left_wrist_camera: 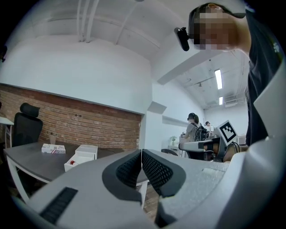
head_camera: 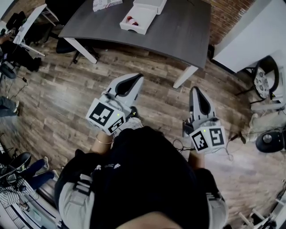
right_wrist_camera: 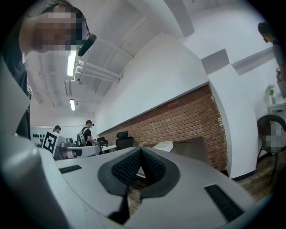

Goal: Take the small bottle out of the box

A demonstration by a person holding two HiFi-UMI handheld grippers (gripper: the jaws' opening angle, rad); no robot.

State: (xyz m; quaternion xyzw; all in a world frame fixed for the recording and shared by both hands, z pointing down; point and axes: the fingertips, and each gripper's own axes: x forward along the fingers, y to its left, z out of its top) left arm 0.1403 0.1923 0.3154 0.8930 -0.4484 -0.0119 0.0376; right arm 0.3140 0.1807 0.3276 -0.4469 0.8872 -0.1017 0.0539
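Observation:
An open white box (head_camera: 139, 20) lies on the grey table (head_camera: 178, 27) far ahead, with a small red-and-white bottle (head_camera: 131, 20) lying inside it. The left gripper view shows the same box (left_wrist_camera: 80, 156) with a bit of red (left_wrist_camera: 72, 162) in it. My left gripper (head_camera: 136, 79) and right gripper (head_camera: 195, 91) hang close to my body over the wooden floor, well short of the table. Both are shut with nothing between the pads (left_wrist_camera: 141, 154) (right_wrist_camera: 141, 151).
A flat printed packet (head_camera: 106, 4) lies on the table's far left. A black office chair (left_wrist_camera: 26, 127) stands by the table's left end, a brick wall (left_wrist_camera: 89, 125) behind. White desks (head_camera: 254, 31) stand at right; cables and gear lie on the floor (head_camera: 272, 141).

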